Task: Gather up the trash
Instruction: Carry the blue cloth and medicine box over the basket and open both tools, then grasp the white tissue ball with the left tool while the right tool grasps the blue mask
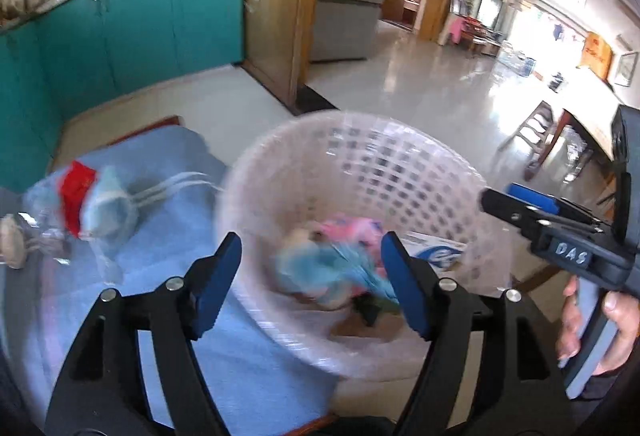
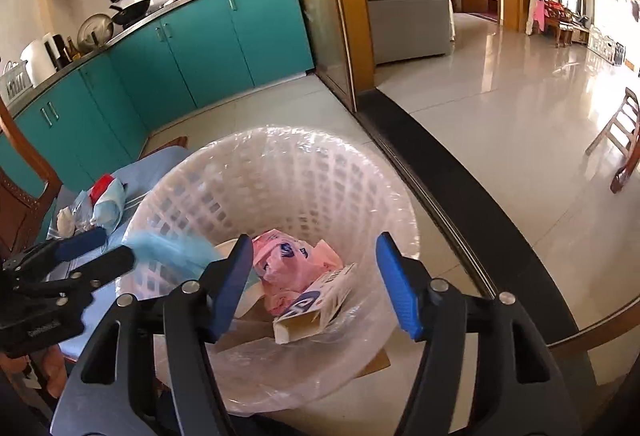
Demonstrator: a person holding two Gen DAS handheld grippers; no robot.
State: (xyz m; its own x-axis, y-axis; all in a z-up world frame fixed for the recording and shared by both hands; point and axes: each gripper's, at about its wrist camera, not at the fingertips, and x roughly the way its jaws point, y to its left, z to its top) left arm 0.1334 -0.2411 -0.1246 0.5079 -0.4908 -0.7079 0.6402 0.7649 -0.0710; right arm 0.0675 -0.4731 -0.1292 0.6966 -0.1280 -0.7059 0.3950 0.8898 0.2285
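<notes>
A white lattice basket (image 1: 400, 164) lined with clear plastic stands by a blue cloth (image 1: 180, 236); it also shows in the right wrist view (image 2: 304, 172). Inside lie a pink bag (image 2: 288, 256), a white carton (image 2: 320, 300) and a blurred light-blue mask (image 1: 320, 268). My left gripper (image 1: 312, 276) is open over the basket's near rim, and the blue mask (image 2: 168, 248) is blurred just beyond its tips (image 2: 112, 248). My right gripper (image 2: 316, 276) is open and empty above the basket. More trash (image 1: 92, 204) lies on the cloth: a red-capped clear bottle, a blue mask, a crumpled tissue.
Teal kitchen cabinets (image 2: 192, 36) stand behind the cloth. A sliding-door track (image 2: 460, 172) crosses the glossy floor right of the basket. A wooden chair (image 2: 624, 140) stands at far right. The right gripper's body (image 1: 568, 232) and the hand holding it are at the right.
</notes>
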